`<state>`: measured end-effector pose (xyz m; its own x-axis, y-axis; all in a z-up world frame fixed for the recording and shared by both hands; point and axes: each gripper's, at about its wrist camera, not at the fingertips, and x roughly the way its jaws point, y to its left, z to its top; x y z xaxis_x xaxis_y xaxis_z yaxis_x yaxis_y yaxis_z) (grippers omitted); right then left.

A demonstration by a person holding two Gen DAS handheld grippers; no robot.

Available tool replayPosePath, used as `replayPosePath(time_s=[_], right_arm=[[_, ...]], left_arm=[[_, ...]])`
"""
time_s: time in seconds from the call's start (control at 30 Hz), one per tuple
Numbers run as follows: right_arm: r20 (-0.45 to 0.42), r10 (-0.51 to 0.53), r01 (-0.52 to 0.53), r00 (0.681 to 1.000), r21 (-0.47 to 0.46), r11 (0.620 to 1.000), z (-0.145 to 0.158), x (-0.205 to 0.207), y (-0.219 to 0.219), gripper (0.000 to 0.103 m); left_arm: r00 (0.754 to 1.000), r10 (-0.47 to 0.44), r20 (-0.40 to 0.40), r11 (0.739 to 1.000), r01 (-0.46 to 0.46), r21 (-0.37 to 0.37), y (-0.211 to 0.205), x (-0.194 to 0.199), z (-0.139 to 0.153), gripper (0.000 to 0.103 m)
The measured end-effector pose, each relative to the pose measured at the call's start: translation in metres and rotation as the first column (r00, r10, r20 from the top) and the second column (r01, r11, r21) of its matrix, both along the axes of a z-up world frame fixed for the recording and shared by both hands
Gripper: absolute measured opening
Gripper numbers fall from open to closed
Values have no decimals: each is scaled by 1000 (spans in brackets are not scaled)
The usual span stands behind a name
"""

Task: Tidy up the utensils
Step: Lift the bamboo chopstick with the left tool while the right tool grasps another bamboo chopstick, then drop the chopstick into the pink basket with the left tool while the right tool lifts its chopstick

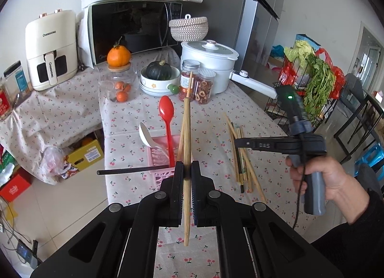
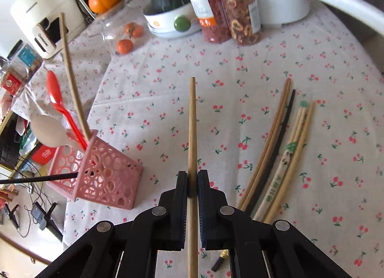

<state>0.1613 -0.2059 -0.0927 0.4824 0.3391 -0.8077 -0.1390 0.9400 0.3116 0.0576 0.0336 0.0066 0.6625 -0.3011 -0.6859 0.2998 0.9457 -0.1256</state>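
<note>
Reading "CHANGHONG", an air fryer (image 1: 51,50) stands behind.

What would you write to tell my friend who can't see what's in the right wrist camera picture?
The right claw is shut on a wooden chopstick above a cherry-print tablecloth. To its left a pink basket holds a red spoon and a white spoon; more loose chopsticks lie on the right.
</note>
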Motion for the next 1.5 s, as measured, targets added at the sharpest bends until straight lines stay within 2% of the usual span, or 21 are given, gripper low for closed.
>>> replayPosePath(time_s=[0.13, 0.3, 0.47, 0.57, 0.7, 0.8, 0.87, 1.07, 1.17, 1.33, 1.5], right_arm=[[121, 2, -2, 993, -2, 1000, 33, -32, -10, 6], [271, -3, -2, 963, 20, 1000, 67, -68, -18, 6], [351, -28, 11, 936, 49, 999, 88, -90, -25, 6], [375, -37, 15, 926, 62, 998, 95, -96, -27, 6], [388, -37, 13, 921, 66, 998, 97, -95, -26, 6], [387, -30, 7, 921, 60, 998, 96, -93, -22, 6], [387, -24, 2, 922, 56, 998, 95, -92, -19, 6], [394, -11, -9, 919, 51, 999, 95, -89, -15, 6], [391, -10, -12, 920, 52, 999, 94, -87, -16, 6], [383, -12, -6, 924, 47, 999, 91, -84, -17, 6], [384, -17, -3, 923, 51, 999, 90, -83, -18, 6]], left_arm=[[999, 14, 37, 1000, -13, -6, -1, -2, 8, 6], [996, 25, 90, 1000, -23, -16, -4, -8, 20, 6], [982, 52, 182, 998, -46, -40, -2, -16, 40, 6], [959, 95, 268, 994, -77, -78, 3, -19, 54, 6], [915, 160, 369, 985, -126, -114, 4, -18, 65, 6], [888, 194, 416, 980, -161, -113, 1, -8, 63, 6], [879, 208, 429, 978, -176, -113, -2, 1, 58, 6], [890, 226, 396, 974, -209, -86, -13, 32, 33, 6], [903, 220, 369, 975, -212, -63, -17, 46, 22, 6], [940, 224, 258, 975, -217, -56, -17, 65, 1, 6], [958, 227, 177, 974, -222, -43, -16, 79, -15, 6]])
